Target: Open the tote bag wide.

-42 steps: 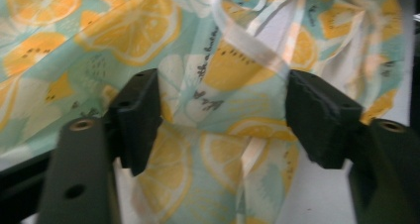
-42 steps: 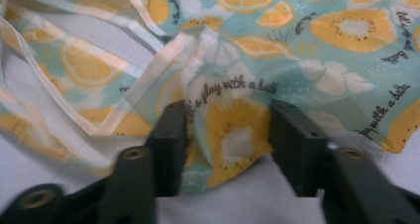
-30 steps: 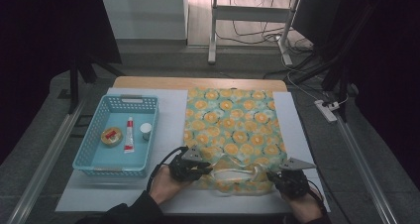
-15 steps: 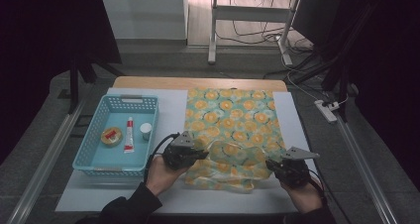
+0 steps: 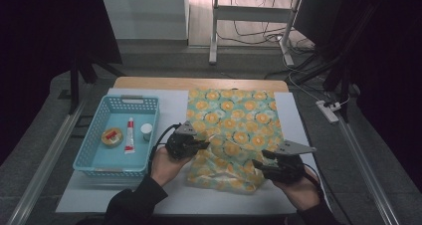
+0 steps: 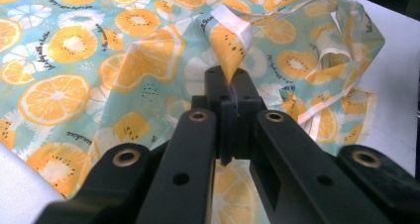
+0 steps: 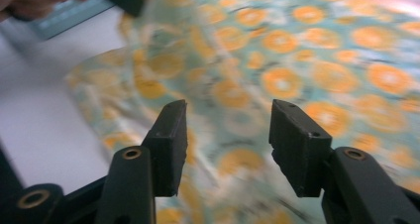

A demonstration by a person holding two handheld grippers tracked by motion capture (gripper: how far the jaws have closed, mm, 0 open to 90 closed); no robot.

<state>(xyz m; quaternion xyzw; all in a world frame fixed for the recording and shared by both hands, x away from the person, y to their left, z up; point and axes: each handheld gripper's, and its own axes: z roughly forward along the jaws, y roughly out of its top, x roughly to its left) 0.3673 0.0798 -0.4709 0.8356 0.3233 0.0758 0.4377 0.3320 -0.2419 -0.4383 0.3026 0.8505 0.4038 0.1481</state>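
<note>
Left gripper (image 6: 229, 83) has its jaws pinching a fold of the fruit-print cloth (image 5: 234, 130). Right gripper (image 7: 227, 130) jaws just opened, spread apart above the cloth, gripping nothing.

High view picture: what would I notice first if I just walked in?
The bright cloth printed with orange slices, spread on the white table, with its near end rumpled. The left gripper is shut on a fold of it, while the right gripper has just been opening with nothing between its jaws. Left of the cloth sits a blue basket.
</note>
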